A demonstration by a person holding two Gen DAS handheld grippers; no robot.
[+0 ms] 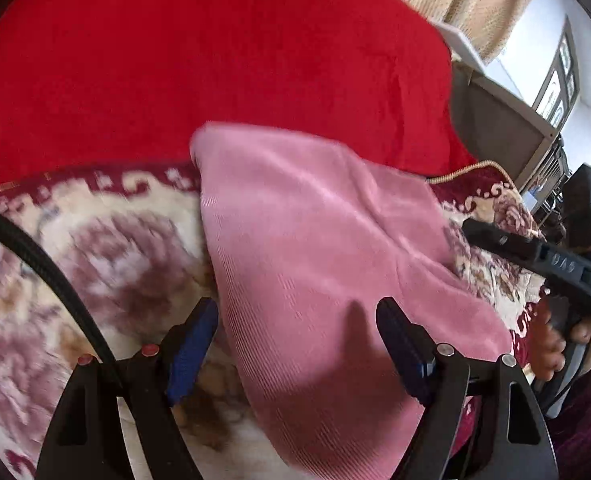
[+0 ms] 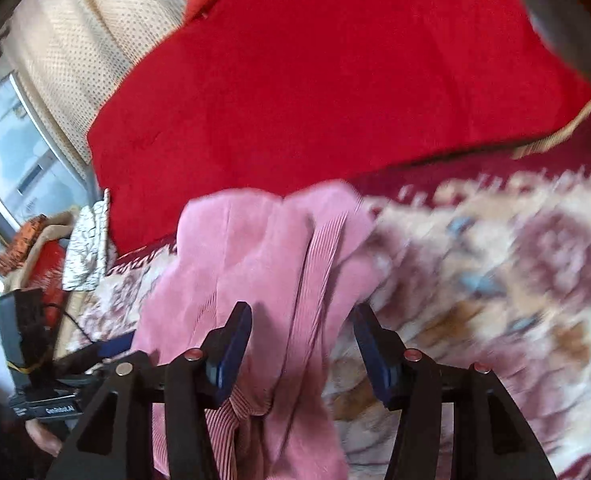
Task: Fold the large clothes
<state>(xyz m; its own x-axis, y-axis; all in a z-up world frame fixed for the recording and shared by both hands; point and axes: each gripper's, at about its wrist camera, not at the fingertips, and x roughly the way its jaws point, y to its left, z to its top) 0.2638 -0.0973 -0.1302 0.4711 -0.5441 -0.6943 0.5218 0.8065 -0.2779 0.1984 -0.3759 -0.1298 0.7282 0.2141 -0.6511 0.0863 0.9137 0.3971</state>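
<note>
Nearest in the left wrist view, the left tongs (image 1: pixel 297 320) are spread wide, the pink garment (image 1: pixel 315 248) lying between them and pressed by neither pad. In the right wrist view, the right tongs (image 2: pixel 301 324) are also parted, with a ribbed fold of the same garment (image 2: pixel 255 264) between the fingers, not pinched. The garment is laid on a floral blanket (image 1: pixel 107 264), with a red cover (image 1: pixel 215 60) beyond it. Only the left view shows a hand (image 1: pixel 555 344) on the other tool's grip; only the right view shows a clothes pile (image 2: pixel 47 248) and a window (image 2: pixel 11 152) farther off.
</note>
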